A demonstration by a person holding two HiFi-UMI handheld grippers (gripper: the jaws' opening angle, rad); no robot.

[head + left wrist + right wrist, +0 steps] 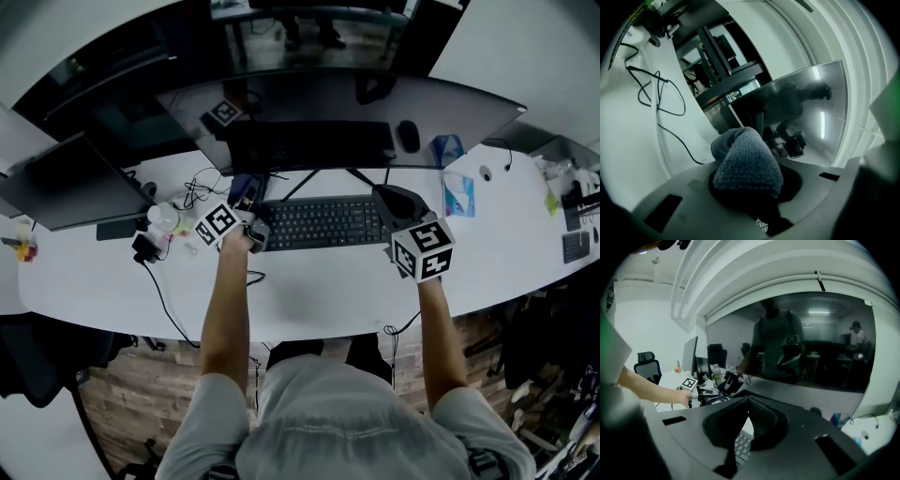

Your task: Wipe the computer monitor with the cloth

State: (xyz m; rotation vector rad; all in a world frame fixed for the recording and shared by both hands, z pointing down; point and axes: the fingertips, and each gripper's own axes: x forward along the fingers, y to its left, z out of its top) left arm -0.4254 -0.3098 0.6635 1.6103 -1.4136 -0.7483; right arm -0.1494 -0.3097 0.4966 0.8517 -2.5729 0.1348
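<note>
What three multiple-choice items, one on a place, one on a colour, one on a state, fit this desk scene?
1. Where is the flat black keyboard? A. On the white desk, before the wide curved dark monitor. B. On the floor. C. On a chair.
2. What colour is the knitted cloth? A. Red. B. Blue-grey. C. Yellow.
3. How is the left gripper? A. Open, empty. B. Shut on the cloth. C. Out of view.
Key: 1 A, the head view shows it there; 2 B, the left gripper view shows it; 3 B, the cloth sits between its jaws.
</note>
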